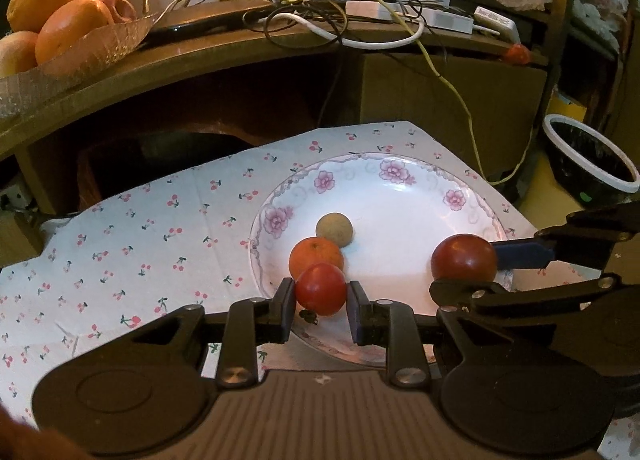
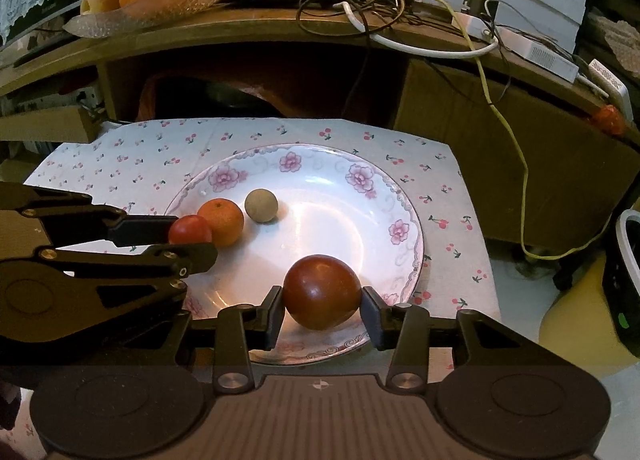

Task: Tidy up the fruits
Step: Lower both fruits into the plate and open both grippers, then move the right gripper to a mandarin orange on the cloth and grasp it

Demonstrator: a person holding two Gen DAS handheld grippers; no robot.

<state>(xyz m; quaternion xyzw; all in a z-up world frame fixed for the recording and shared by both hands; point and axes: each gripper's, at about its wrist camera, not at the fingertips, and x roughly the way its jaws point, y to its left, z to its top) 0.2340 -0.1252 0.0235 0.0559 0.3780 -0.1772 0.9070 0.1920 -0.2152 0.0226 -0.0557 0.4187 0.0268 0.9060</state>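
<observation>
Partly hidden small tomato (image 1: 321, 288) between left gripper (image 1: 321, 300) fingers, right gripper (image 2: 322, 310) clasping dark tomato (image 2: 322, 297)

two close wrist views over the same plate (image 1: 472, 175), facing the shelf (image 2: 280, 43)

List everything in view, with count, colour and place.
small tomato: 1, red, on the plate between the left gripper's fingers
large tomato: 1, dark red, on the plate between the right gripper's fingers
mandarin: 1, orange, on the plate beside the small tomato
round fruit: 1, tan, on the plate behind the mandarin
plate: 1, white with pink flowers, on the cloth
cloth: 1, white with cherry print, under the plate
glass dish: 1, clear, on the shelf, holding oranges and apples
cables: several, white, yellow and dark, on the shelf
left gripper: black
right gripper: black
</observation>
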